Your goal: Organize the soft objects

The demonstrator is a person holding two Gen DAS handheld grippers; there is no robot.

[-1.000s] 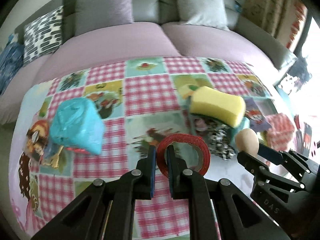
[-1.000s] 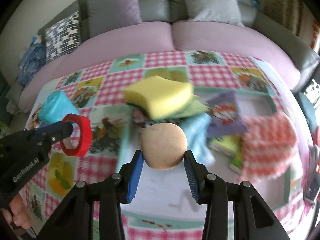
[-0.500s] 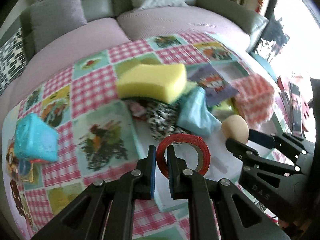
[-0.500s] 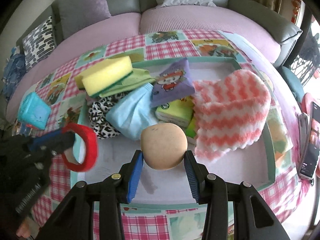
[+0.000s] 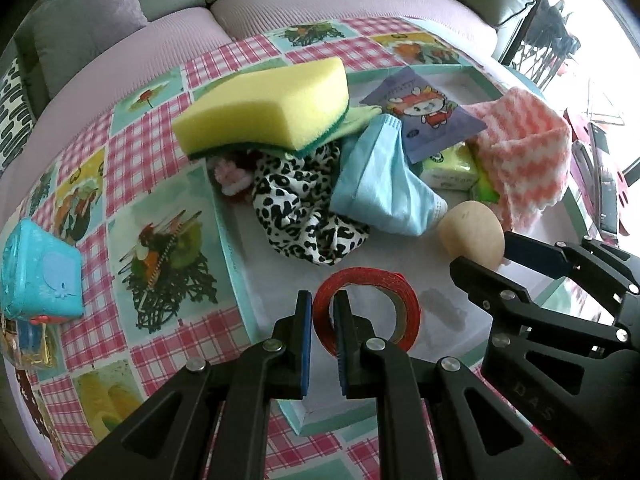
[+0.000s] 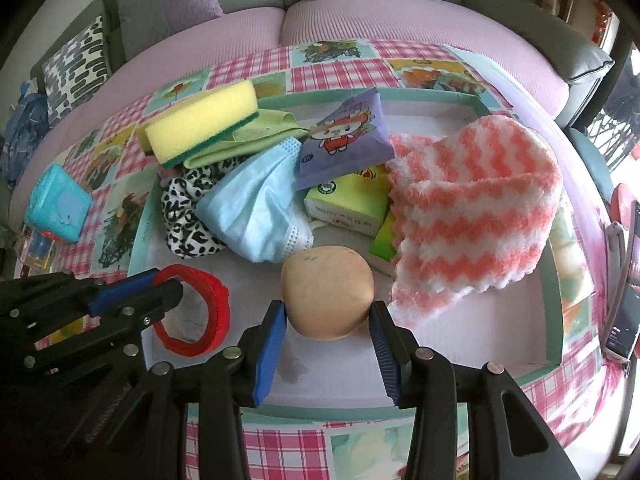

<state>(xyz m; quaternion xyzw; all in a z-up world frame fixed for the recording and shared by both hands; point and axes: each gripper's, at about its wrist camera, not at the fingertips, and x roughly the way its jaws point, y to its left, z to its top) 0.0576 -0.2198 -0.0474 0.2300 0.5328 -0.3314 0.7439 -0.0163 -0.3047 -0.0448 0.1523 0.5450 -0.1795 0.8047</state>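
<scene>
Two loads hang over the tray (image 6: 516,98): my left claw (image 5: 322,320) clamps the tape (image 5: 366,312), my right claw (image 6: 328,332) the ball (image 6: 328,292). I lower both onto bare floor before releasing.

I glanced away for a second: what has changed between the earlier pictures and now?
Both grippers came in over the shallow teal-rimmed tray, lower and nearer its white floor. The left gripper still pinches the red tape roll; the right gripper still holds the beige foam ball. The pile in the tray stayed put.
</scene>
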